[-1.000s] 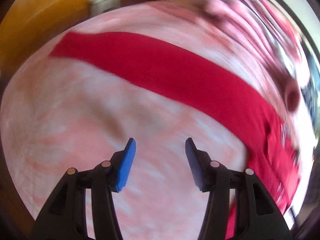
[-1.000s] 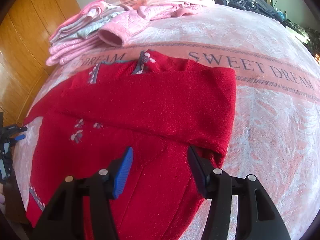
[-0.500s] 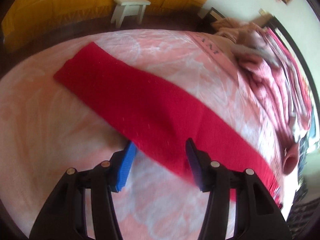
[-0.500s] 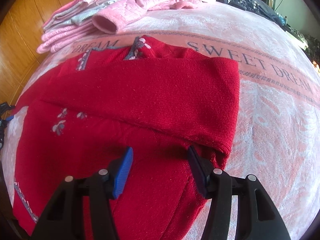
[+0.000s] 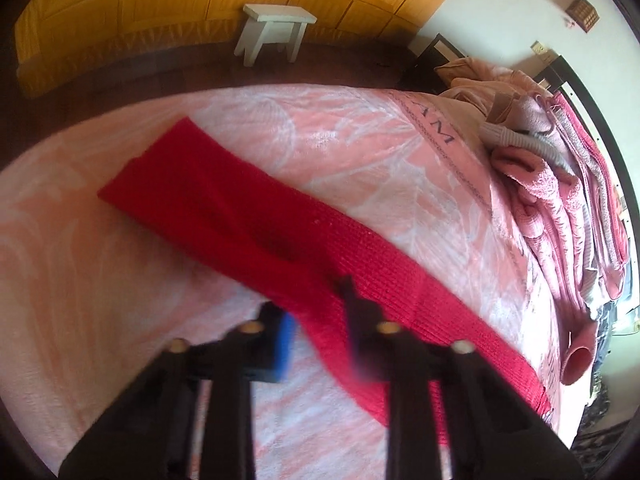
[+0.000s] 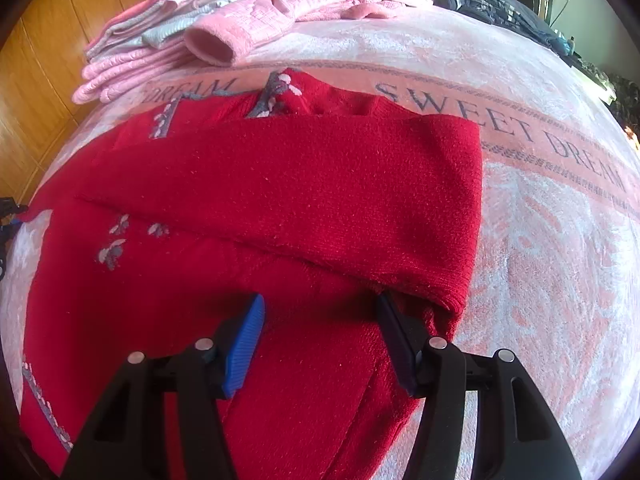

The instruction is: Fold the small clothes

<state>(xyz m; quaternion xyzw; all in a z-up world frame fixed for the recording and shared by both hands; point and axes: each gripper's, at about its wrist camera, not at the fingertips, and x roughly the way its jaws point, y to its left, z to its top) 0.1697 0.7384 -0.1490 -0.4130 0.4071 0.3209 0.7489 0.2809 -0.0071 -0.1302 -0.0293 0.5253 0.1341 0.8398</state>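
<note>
On the bed (image 6: 560, 280), left gripper (image 5: 316, 320) has narrowed its fingers around the red sweater's (image 6: 280, 200) outstretched sleeve (image 5: 224, 208), grip unconfirmed; right gripper (image 6: 320, 320) hovers wide, so sleeve fold-in looks next.

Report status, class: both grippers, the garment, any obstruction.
Left gripper closing on the outstretched sleeve of the red knitted sweater. Right gripper open over its body. Other sleeve folded across. Pink clothes pile lies clear beyond.
</note>
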